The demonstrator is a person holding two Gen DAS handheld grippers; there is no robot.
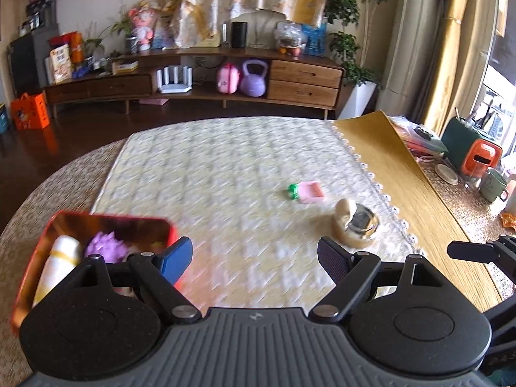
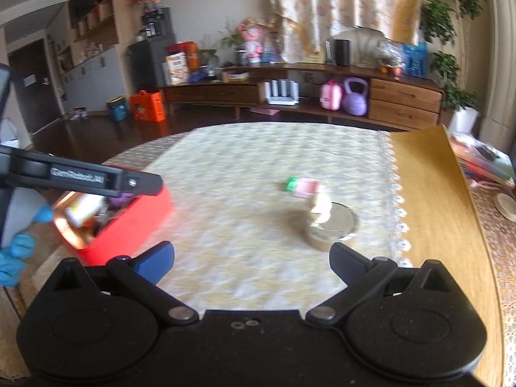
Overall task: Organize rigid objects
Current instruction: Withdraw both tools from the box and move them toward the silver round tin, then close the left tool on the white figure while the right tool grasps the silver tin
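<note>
Holding purple toy [image 1: 104, 246], white roll [image 1: 58, 264]: red tin [image 1: 35, 259] | both tongs agape, empty

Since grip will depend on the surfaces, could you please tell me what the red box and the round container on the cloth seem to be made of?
The red box looks like painted tin: its inner walls are shiny, golden and reflective. The round container seems to be clear or beige plastic with a mirror-like metal top, judging by the bright reflections; motion blur leaves this uncertain.
</note>
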